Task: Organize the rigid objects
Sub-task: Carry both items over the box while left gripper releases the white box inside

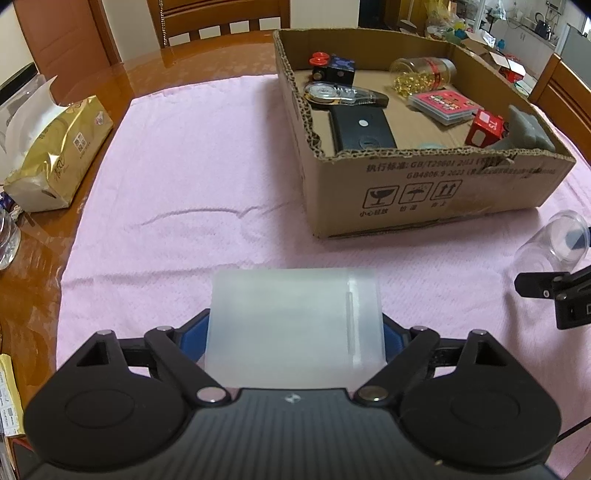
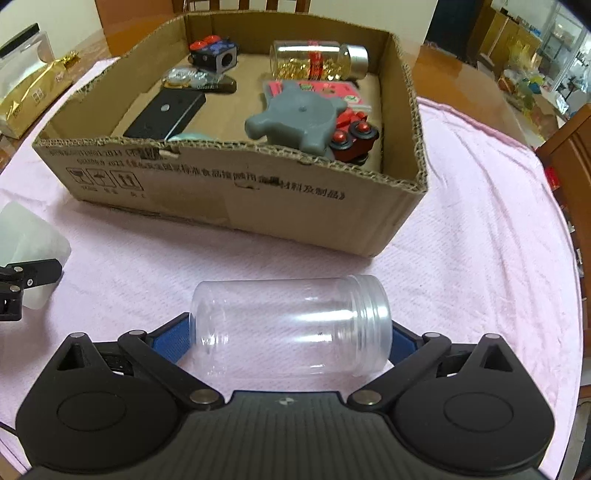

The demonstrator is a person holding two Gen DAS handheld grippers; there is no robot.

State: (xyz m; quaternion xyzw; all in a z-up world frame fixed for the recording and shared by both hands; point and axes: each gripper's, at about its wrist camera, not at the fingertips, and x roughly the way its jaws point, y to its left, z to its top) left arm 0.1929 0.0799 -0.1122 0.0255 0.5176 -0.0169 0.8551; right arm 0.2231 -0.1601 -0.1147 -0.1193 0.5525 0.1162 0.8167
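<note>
My left gripper (image 1: pixel 293 332) is shut on a frosted white plastic box (image 1: pixel 293 317) above the pink cloth, short of the cardboard box (image 1: pixel 436 192). My right gripper (image 2: pixel 291 339) is shut on a clear empty plastic jar (image 2: pixel 291 325) lying sideways between its blue pads, its threaded mouth to the right. The jar also shows at the right edge of the left wrist view (image 1: pixel 554 240). The white box shows at the left edge of the right wrist view (image 2: pixel 29 240). The cardboard box (image 2: pixel 240 195) holds several items: a jar of gold beads (image 2: pixel 317 61), a grey plastic part (image 2: pixel 295 118), a black case (image 2: pixel 166 112), a pink card box (image 1: pixel 443 105).
A pink cloth (image 1: pixel 184 184) covers the wooden table. A gold tissue pack (image 1: pixel 55 155) lies at the left on bare wood. Wooden chairs (image 1: pixel 218 18) stand behind the table and at the right (image 2: pixel 572 158).
</note>
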